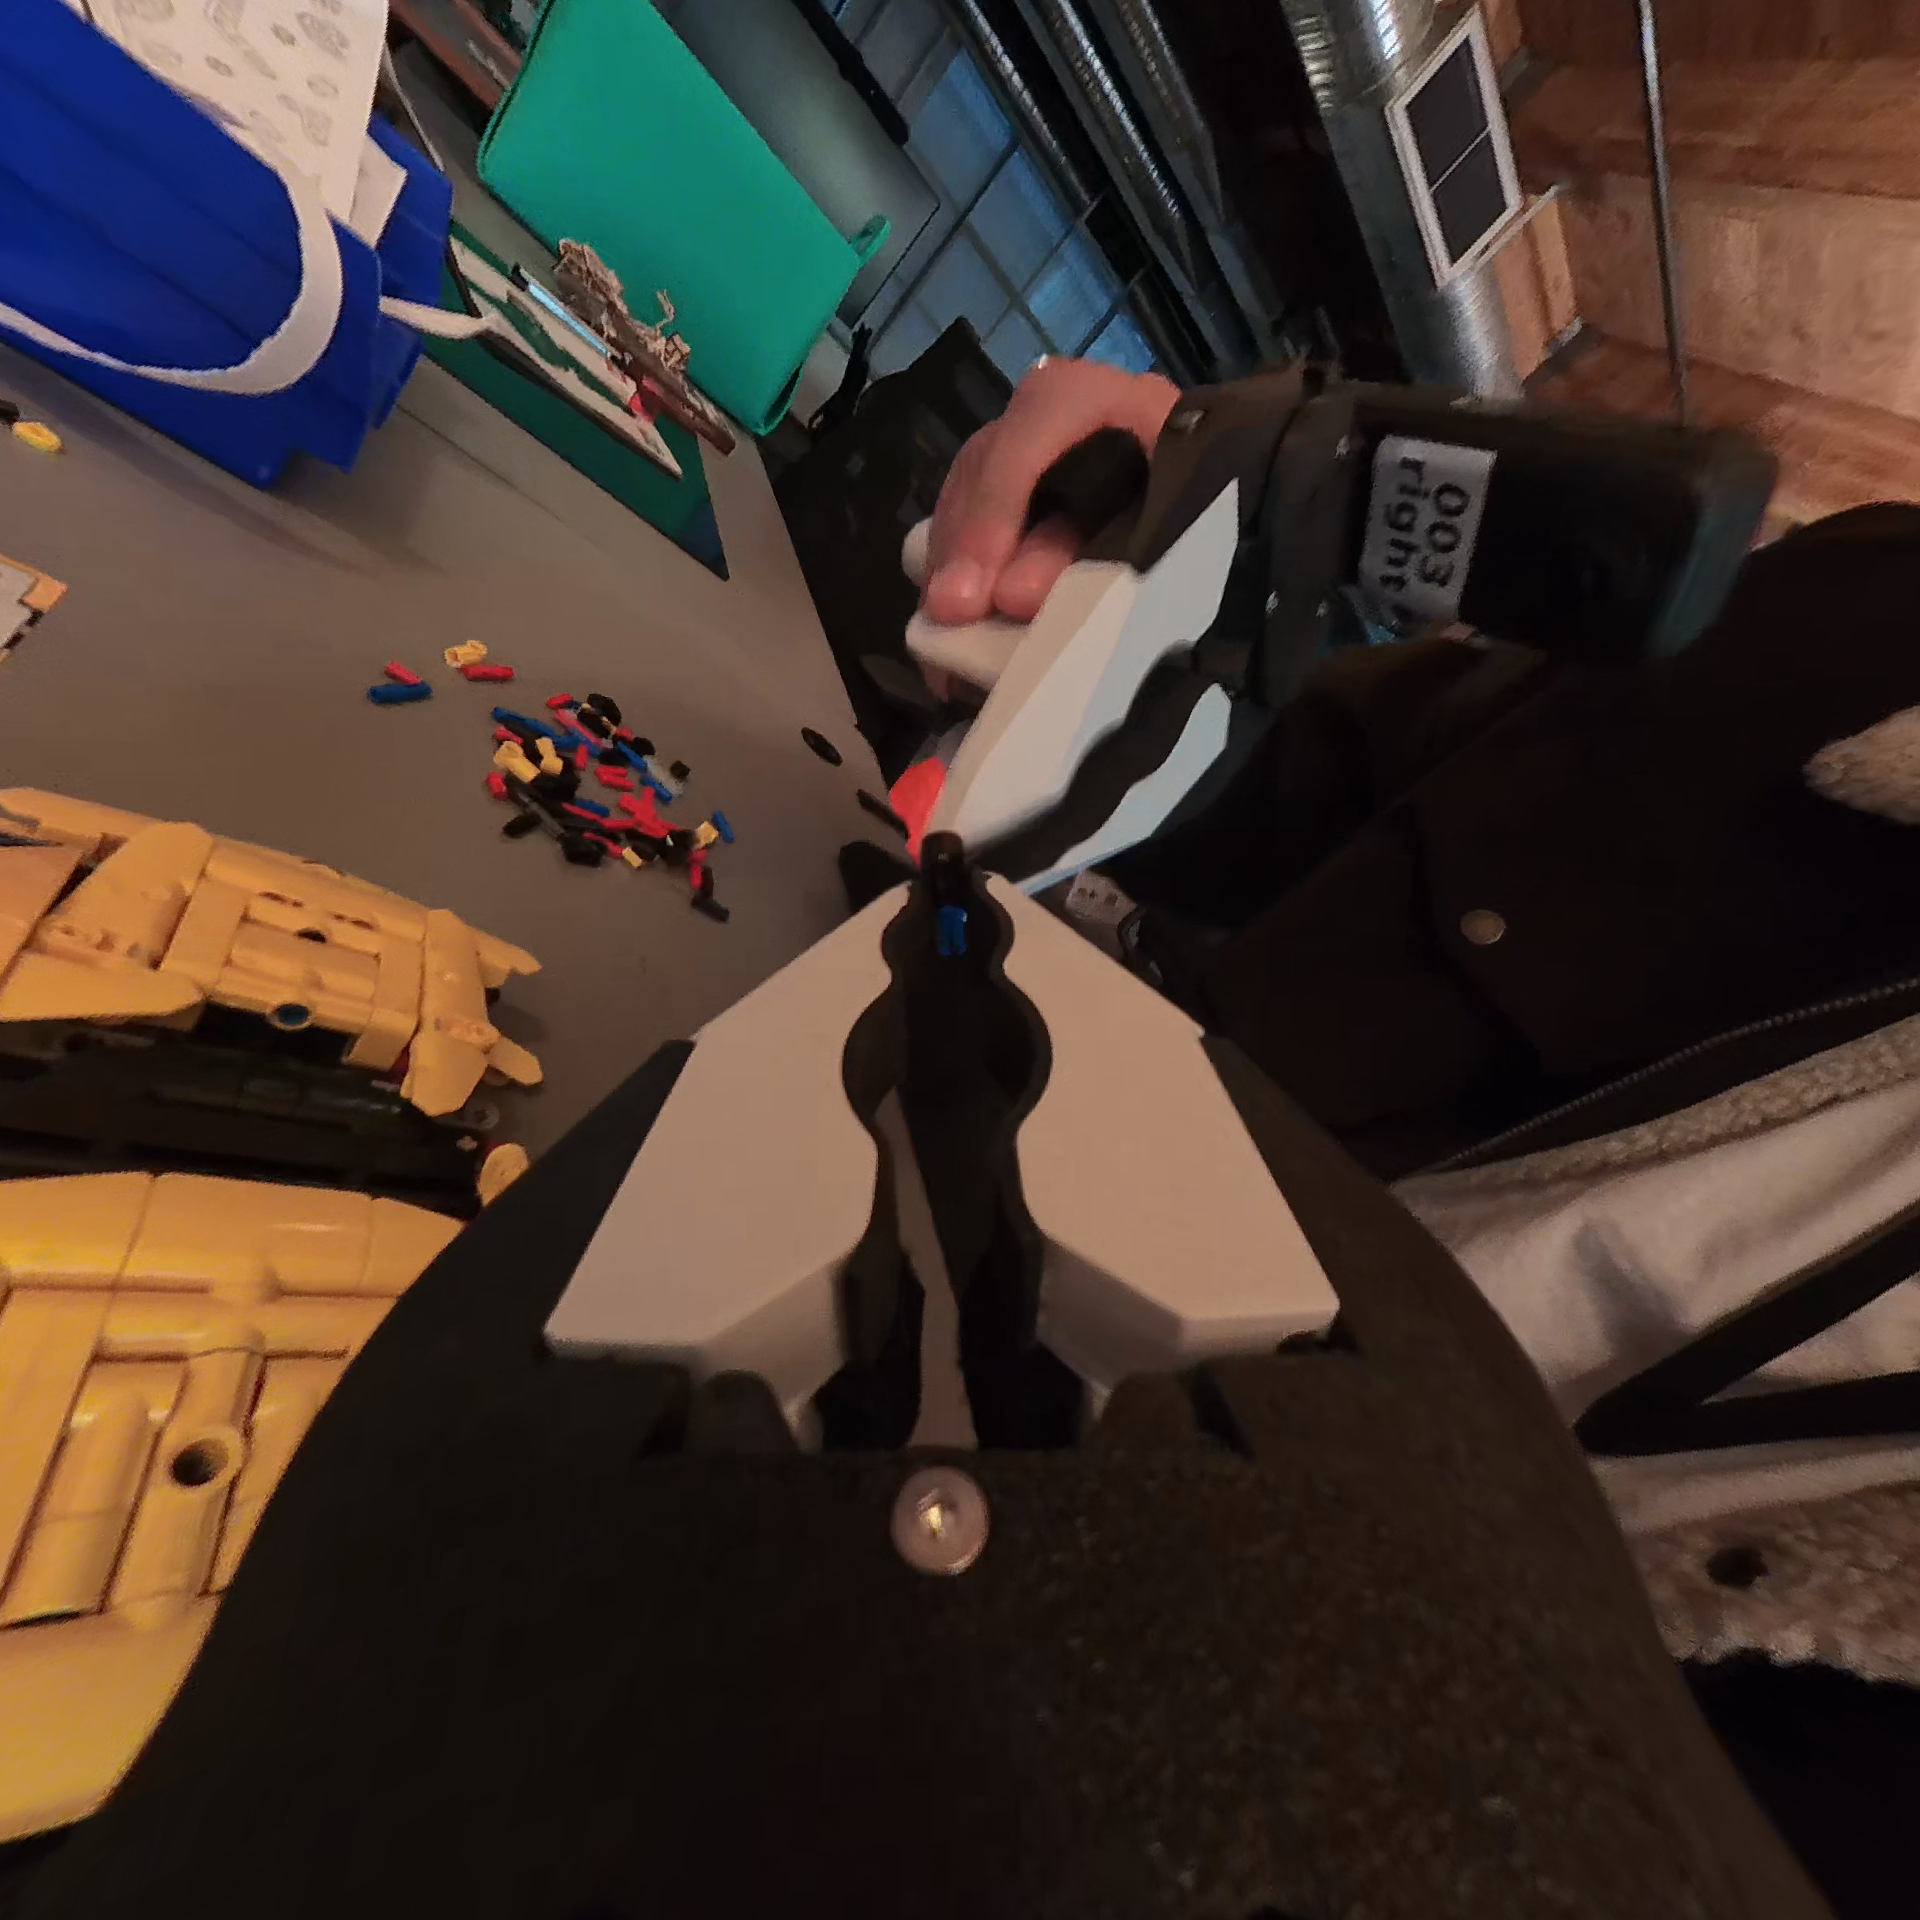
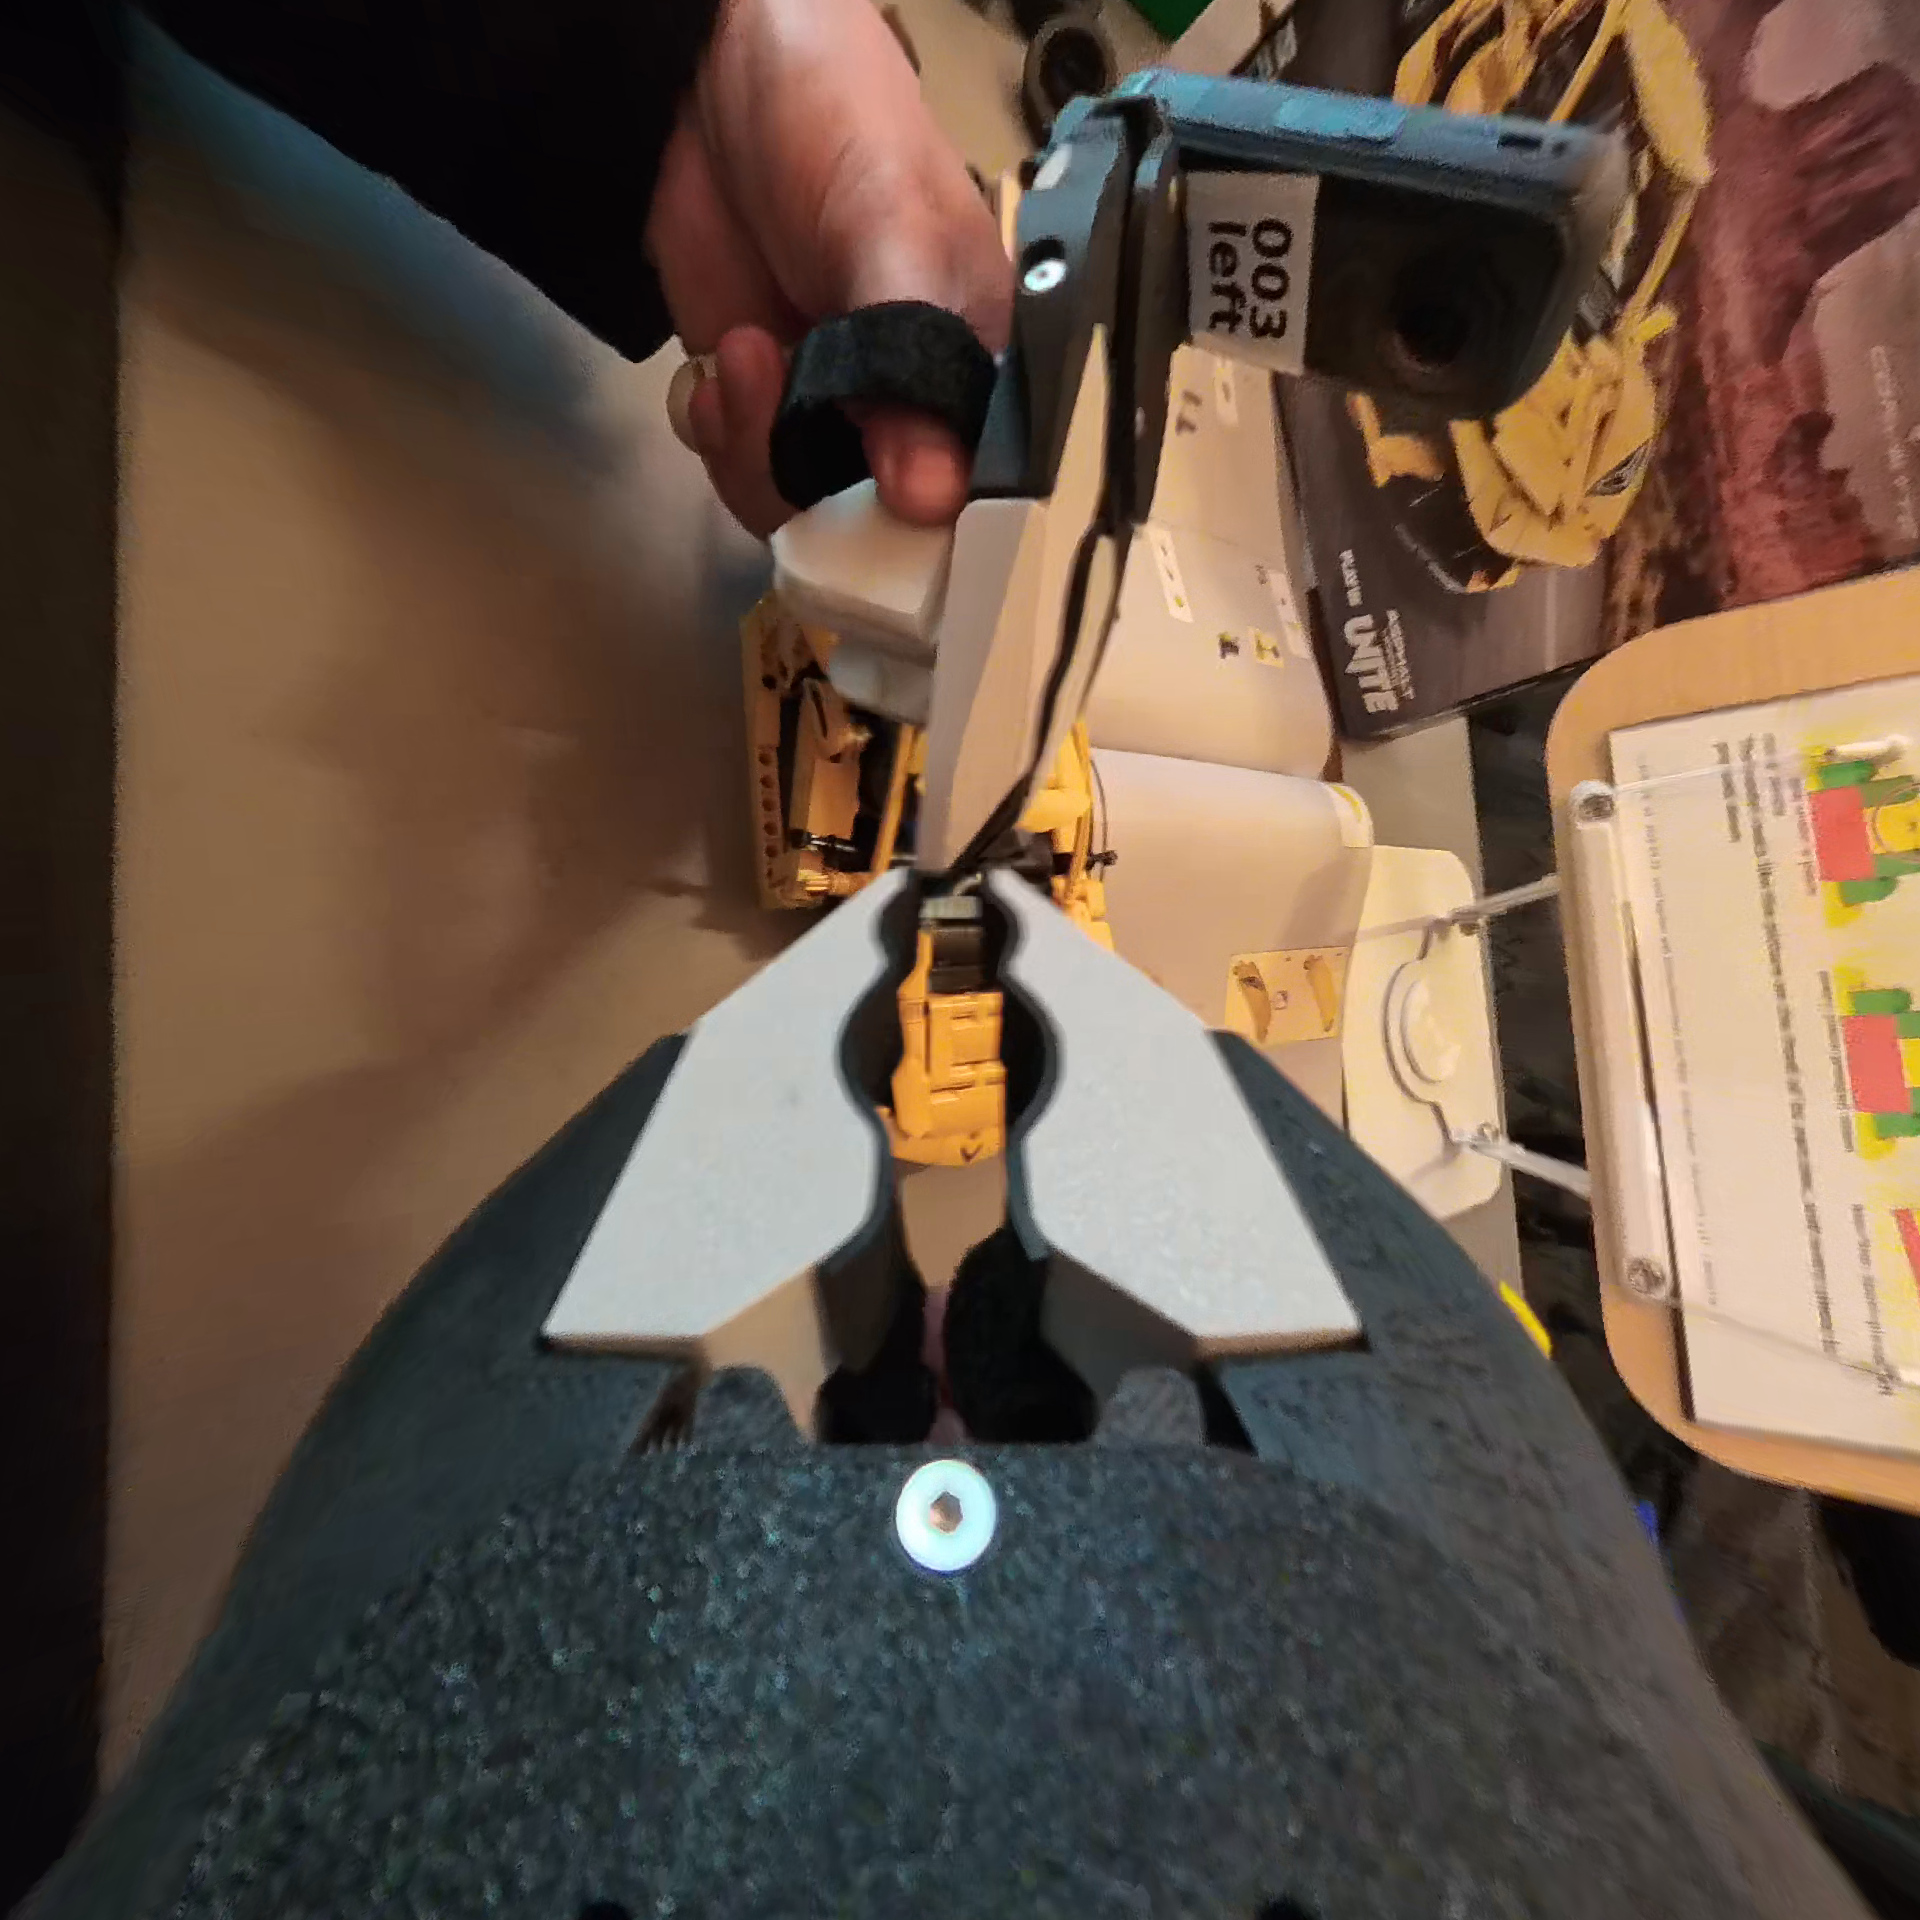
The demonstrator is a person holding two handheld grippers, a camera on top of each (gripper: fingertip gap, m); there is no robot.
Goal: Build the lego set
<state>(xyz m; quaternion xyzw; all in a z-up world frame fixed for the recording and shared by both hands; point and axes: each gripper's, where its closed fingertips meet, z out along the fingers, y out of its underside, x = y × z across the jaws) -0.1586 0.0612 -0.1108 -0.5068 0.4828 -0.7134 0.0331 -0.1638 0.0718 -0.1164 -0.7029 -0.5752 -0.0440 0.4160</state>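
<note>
Here, at the left of the left wrist view, the yellow model [image 1: 239, 997] lies on the table [image 1: 644, 582] beside loose pins [image 1: 603, 779]. At centre the left gripper [image 1: 948, 883] pinches a black piece with a blue pin [image 1: 951, 928]; the right gripper [image 2: 951, 894] clamps a small dark part [image 2: 951, 920]. Seemingly mating them; next needs careful alignment.

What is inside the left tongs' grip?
The left tongs pinch a small black piece carrying a blue pin. The fingers hide the rest of it.
</note>
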